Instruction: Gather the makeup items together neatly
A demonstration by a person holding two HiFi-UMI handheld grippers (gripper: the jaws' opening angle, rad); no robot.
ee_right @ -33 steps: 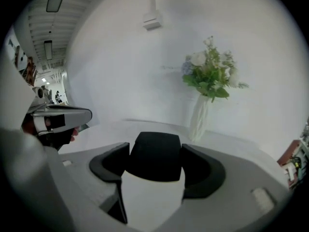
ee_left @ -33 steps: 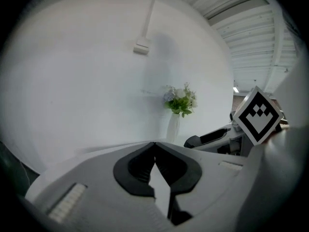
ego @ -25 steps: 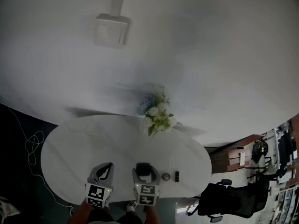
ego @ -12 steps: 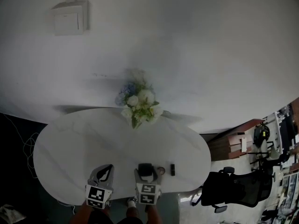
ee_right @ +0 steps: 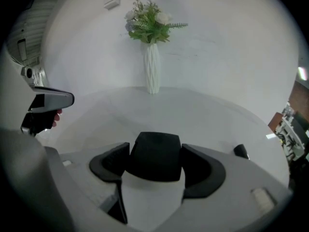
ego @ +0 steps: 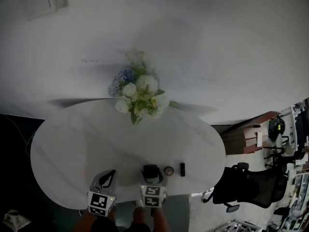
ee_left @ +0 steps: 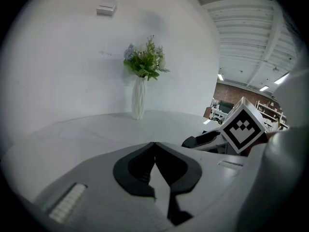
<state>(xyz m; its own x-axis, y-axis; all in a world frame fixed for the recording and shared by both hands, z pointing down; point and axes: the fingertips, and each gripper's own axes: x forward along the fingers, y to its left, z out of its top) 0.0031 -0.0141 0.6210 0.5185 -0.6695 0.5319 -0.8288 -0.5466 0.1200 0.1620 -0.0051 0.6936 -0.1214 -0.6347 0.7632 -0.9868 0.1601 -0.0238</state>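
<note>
My right gripper (ego: 151,174) (ee_right: 155,164) is shut on a white bottle with a black cap (ee_right: 154,156) (ego: 150,171), held just above the near edge of the white oval table (ego: 72,144). To its right on the table lie a small round compact (ego: 169,170) and a short black tube (ego: 182,169) (ee_right: 240,151). My left gripper (ego: 109,176) (ee_left: 154,146) hovers beside the right one, to its left; its jaws meet at the tips with nothing between them.
A white vase of flowers (ego: 137,98) (ee_left: 138,98) (ee_right: 152,74) stands at the table's far edge against the white wall. A black office chair (ego: 251,185) sits off the table's right end. The floor to the left is dark.
The head view has swung, so the flowers and wall plate sit further left and the table lower. Both grippers keep their places near the table's front edge; the right one still holds the bottle.
</note>
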